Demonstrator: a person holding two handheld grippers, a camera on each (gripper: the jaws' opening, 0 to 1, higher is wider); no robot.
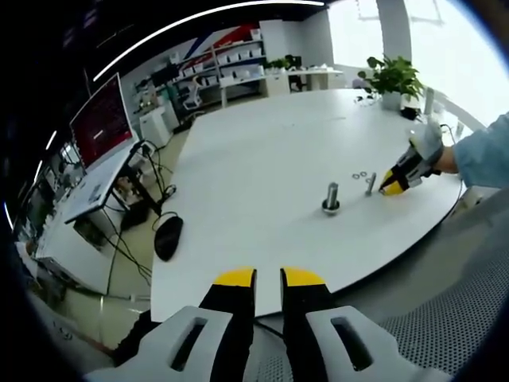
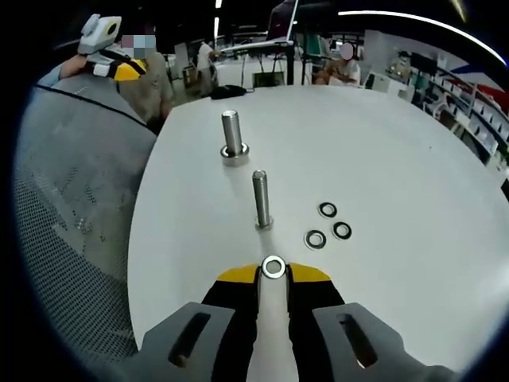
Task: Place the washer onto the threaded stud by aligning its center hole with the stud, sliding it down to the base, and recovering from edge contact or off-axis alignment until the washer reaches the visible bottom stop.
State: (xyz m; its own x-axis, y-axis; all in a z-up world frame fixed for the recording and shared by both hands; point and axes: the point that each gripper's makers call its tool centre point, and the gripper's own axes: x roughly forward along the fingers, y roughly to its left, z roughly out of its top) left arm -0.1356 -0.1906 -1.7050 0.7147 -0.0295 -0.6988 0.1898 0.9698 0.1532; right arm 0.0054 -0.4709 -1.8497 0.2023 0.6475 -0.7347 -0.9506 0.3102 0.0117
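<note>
Your right gripper point(image 2: 273, 273) is pinched shut on a washer point(image 2: 273, 267), held flat at the fingertips with its hole showing. The nearer stud point(image 2: 261, 199) stands upright straight ahead, just beyond the tips, its axis vertical, so the washer must rise above its top and come down centred. A thicker stud point(image 2: 232, 135) stands farther on. Three spare washers point(image 2: 328, 224) lie to the right of the stud, clear of your path. Your left gripper point(image 1: 268, 277) hangs off the table point(image 1: 262, 159) edge, jaws slightly parted, empty.
</note>
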